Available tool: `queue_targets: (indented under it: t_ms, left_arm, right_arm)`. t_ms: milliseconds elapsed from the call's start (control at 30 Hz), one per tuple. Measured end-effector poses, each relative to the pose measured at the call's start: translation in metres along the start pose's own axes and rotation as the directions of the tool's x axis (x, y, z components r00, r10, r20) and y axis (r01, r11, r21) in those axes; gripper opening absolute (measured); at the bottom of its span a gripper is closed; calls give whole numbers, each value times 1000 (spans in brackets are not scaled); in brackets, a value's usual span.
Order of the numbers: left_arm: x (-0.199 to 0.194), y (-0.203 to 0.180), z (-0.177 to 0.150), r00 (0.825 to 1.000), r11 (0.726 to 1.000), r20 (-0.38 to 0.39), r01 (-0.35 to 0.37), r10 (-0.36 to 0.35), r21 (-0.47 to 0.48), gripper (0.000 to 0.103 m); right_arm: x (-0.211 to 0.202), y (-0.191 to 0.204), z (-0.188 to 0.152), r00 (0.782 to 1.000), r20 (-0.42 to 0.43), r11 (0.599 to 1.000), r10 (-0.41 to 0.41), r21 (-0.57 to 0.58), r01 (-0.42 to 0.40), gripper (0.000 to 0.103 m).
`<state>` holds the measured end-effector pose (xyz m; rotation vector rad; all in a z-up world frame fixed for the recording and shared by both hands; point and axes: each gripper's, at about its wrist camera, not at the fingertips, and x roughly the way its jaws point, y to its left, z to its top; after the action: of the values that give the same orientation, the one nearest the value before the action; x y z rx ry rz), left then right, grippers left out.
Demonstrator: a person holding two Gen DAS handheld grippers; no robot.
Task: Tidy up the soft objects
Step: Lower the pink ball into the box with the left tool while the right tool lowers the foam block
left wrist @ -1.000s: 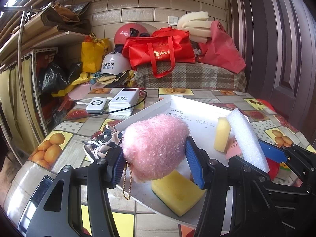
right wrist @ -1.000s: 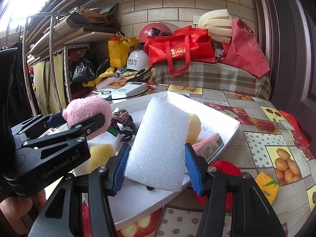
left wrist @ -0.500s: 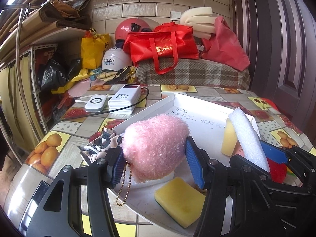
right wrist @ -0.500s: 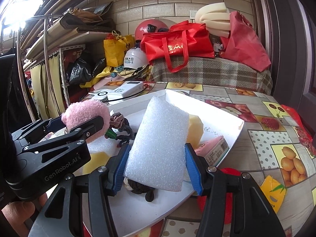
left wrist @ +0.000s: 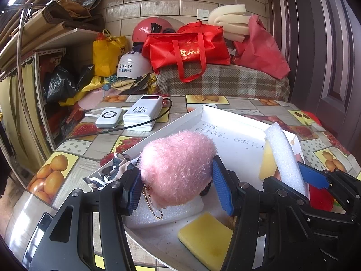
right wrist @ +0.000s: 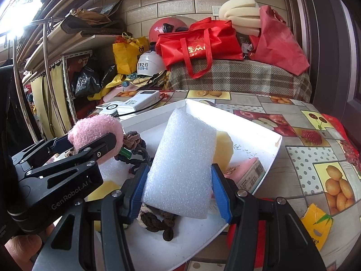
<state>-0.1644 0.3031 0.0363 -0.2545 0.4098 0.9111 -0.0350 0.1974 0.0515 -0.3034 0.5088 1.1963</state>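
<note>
Fruit-print table [right wrist: 320, 140] fills the lower half, and across its centre sits the white tray [left wrist: 203, 110], already busy with soft bits. Centre of the right wrist view: the right gripper [right wrist: 178, 187] pinches a white foam block [right wrist: 182, 162] upright above the tray, blue pads pressing both sides. Lower centre of the left wrist view, the left gripper [left wrist: 176, 187] squeezes a pink plush ball [left wrist: 178, 167], its bead chain [left wrist: 153, 207] dangling over a flat foam sheet [left wrist: 167, 212]. A yellow sponge [left wrist: 207, 239] lies at the tray's near edge, a dark rope coil [right wrist: 158, 219] below the block. The risk, I'd say: both tools hover close together, so a clash could knock the foam free, or that chain snags on release.
</note>
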Motion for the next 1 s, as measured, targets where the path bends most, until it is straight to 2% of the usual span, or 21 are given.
queue_targets:
  t_ms: [467, 1000]
  left_arm:
    - [16, 7, 5, 999, 1000, -33, 2, -3, -25, 57]
    - [39, 7, 14, 996, 998, -88, -38, 34, -46, 57]
  right_arm:
    - [11, -1, 6, 1000, -8, 1000, -27, 11, 28, 55]
    - [30, -1, 15, 997, -38, 998, -68, 7, 68, 56]
